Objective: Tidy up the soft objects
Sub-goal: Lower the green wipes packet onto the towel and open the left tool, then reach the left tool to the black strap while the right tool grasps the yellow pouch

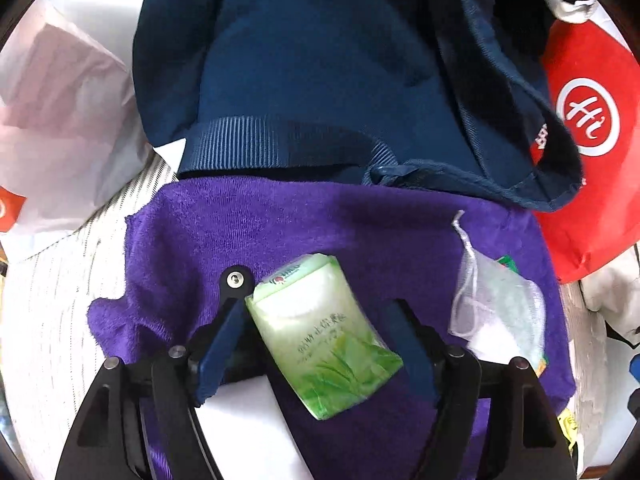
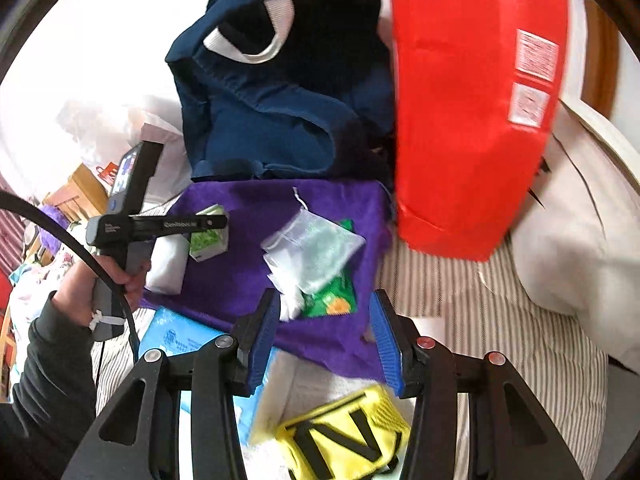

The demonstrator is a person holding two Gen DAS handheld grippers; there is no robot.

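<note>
- The left gripper (image 1: 320, 320) stands with its jaws wide, the green tissue pack (image 1: 324, 336) lying between them. The pads look clear of the pack on both sides, so I judge it released or not yet gripped, resting on the purple towel (image 1: 240, 232).
- The pack's long axis runs from 11 to 5 o'clock in the left wrist view, skewed to the jaw line, its upper corner just beside the left finger (image 1: 224, 332).
- The right gripper (image 2: 324, 332) is about half open and holds nothing. The mesh pouch (image 2: 316, 248) lies at its 12 o'clock, near, with the orange-and-green packet (image 2: 332, 304) under it.
- Of the 2 hands, the left is nearer the pack, the right nearer the pouch.
- Farther at 12 o'clock lies the navy bag (image 2: 272, 120), touching the towel's far edge; at 1 o'clock the red bag (image 2: 472, 120) stands close by, walling that side.
- Open room lies at 3 o'clock on the striped bedding (image 2: 500, 320).
</note>
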